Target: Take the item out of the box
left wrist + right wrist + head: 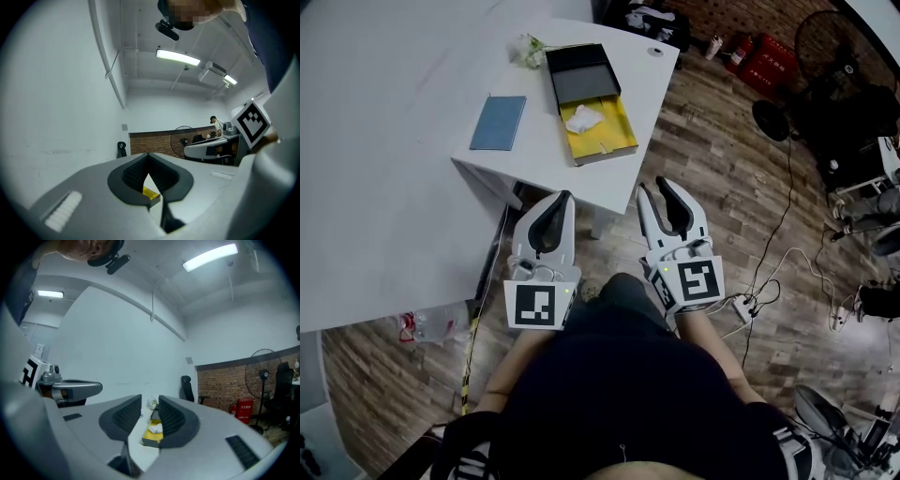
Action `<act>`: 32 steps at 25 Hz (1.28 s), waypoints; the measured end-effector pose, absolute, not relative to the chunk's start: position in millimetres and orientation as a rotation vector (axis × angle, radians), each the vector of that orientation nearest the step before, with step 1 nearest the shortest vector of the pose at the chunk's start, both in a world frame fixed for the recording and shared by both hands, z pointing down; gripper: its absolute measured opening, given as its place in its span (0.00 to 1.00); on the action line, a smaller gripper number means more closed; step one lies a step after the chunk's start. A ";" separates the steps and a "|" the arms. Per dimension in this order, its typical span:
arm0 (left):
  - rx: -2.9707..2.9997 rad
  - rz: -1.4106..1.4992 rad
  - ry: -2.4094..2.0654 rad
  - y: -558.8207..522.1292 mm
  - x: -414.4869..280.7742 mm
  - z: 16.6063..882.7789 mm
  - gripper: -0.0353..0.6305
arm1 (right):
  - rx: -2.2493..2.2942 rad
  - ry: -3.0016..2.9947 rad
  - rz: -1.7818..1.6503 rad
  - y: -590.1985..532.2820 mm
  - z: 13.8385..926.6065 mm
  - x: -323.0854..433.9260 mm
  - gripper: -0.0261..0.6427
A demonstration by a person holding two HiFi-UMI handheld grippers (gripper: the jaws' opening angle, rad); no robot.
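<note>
Standing on wood floor (722,178): white table (546,150) bearing open box (619,127).

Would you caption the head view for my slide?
Left claw shut, right claw open, facing the box on the table.

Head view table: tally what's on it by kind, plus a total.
open box: 1
white crumpled item inside it: 1
blue booklet: 1
whitish-green bunch (too small to identify): 1
small round object: 1
Total: 5
</note>
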State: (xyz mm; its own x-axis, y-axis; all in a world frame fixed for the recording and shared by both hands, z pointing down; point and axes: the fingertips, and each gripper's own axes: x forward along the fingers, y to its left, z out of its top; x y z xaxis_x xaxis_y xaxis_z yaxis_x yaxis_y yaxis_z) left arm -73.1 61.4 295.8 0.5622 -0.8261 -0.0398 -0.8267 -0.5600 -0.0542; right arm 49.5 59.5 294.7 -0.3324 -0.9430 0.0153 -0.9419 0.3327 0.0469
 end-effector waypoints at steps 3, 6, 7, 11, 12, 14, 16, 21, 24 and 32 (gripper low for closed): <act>-2.725 0.018 1.437 58.6 -72.7 298.5 0.07 | 1.795 -2.528 -0.046 56.7 295.5 50.2 0.18; -2.734 0.017 1.433 55.5 -71.7 299.7 0.07 | 1.806 -2.527 -0.042 53.3 294.6 51.8 0.18; -2.736 0.017 1.431 55.0 -71.4 299.9 0.07 | 1.810 -2.527 -0.041 52.7 294.2 52.2 0.18; -2.740 0.016 1.423 50.8 -68.6 300.2 0.07 | 1.805 -2.526 -0.043 49.7 292.6 52.6 0.18; -2.740 0.017 1.423 48.9 -67.5 300.2 0.07 | 1.802 -2.526 -0.045 48.4 292.6 53.3 0.18; -2.741 0.018 1.424 43.7 -65.2 301.5 0.07 | 1.794 -2.529 -0.052 43.7 293.5 54.4 0.18; -2.742 0.022 1.429 36.8 -63.2 303.1 0.07 | 1.778 -2.535 -0.071 36.6 294.2 54.1 0.18; -2.725 0.038 1.452 11.7 -57.3 303.6 0.07 | 1.715 -2.572 -0.103 7.5 296.4 52.1 0.19; -2.712 0.046 1.468 -9.3 -52.3 303.4 0.07 | 1.662 -2.602 -0.101 -18.4 299.3 52.6 0.19; -2.664 0.008 1.605 -85.9 -44.5 306.1 0.07 | 1.498 -2.677 -0.095 -107.2 302.9 58.5 0.20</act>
